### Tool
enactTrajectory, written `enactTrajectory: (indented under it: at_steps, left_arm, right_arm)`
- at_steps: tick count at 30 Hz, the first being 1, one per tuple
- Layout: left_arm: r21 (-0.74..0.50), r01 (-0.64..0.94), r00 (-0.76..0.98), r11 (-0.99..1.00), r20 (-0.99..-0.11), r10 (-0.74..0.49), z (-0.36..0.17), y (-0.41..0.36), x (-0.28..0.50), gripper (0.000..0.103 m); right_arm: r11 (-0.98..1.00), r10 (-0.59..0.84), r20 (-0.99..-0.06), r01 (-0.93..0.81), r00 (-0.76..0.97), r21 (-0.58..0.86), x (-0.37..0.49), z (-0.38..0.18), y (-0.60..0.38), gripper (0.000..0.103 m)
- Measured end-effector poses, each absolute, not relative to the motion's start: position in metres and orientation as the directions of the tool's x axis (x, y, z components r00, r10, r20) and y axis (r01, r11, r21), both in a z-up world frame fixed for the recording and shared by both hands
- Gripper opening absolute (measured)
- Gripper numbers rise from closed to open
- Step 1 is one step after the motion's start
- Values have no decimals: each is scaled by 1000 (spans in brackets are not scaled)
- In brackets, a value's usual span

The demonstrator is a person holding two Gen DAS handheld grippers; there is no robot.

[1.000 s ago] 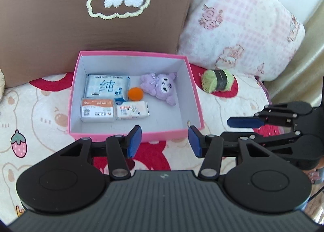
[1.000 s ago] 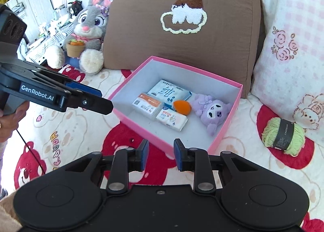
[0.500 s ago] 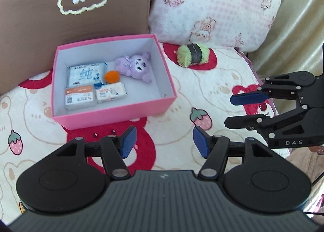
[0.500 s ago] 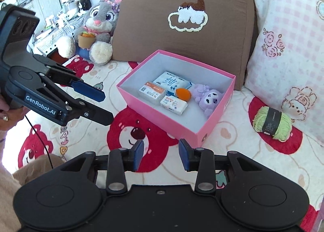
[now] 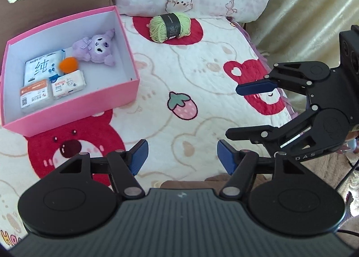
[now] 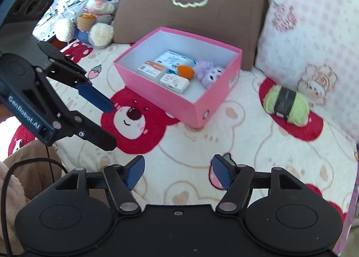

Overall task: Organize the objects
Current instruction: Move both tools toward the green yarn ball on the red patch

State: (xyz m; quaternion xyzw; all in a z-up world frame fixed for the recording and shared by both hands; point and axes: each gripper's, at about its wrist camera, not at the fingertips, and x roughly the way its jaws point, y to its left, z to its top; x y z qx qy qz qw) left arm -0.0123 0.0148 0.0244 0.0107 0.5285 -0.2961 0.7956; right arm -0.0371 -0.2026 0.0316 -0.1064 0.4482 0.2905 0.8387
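Yarn (image 5: 169,26) is seen lying right of the pink box (image 5: 125,32), outside it. Being soft and light, it is best pinched across its dark band. Both left gripper (image 5: 181,158) and right gripper (image 6: 178,172) are spread, empty.

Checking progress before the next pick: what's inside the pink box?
In the box: a purple plush, an orange ball and three packets, the ball resting on the largest. Whatever lies beneath them is hidden.

**Both grippers spread, holding nothing**

The left gripper (image 5: 182,156) hangs with jaws wide apart (blue pads facing inward). The right gripper (image 6: 178,171) is level beside it, jaws equally spread, fingers pointing forward, nothing between them.
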Motion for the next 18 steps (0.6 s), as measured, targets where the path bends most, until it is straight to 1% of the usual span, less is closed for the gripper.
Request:
enactTrajectory:
  at_steps: [2, 5, 8, 10, 13, 15, 18]
  left_arm:
    - [-280, 484, 288, 829, -844, -453, 25, 8, -6, 69]
    - [-256, 480, 339, 839, -828, -447, 28, -1, 6, 73]
    - [-245, 472, 375, 847, -814, -445, 29, -9, 21, 80]
    - [-251, 466, 390, 848, -802, -452, 31, -15, 31, 82]
    - [-264, 449, 426, 854, -776, -464, 35, -20, 45, 86]
    - [-262, 439, 469, 859, -749, -468, 38, -25, 54, 91]
    - [-269, 437, 487, 858, -731, -477, 40, -35, 70, 91]
  right_arm:
    - [816, 380, -815, -574, 437, 72, -35, 27, -209, 75]
    - [831, 374, -800, -553, 470, 64, -28, 23, -216, 84]
    - [849, 376, -764, -525, 524, 58, -22, 21, -223, 84]
    - [866, 360, -742, -498, 565, 41, -17, 22, -226, 85]
    - [877, 321, -715, -479, 621, -23, -11, 23, -227, 86]
    - [882, 294, -697, -467, 654, -66, -5, 26, -228, 86]
    - [891, 263, -674, -442, 691, -106, 8, 29, -228, 86]
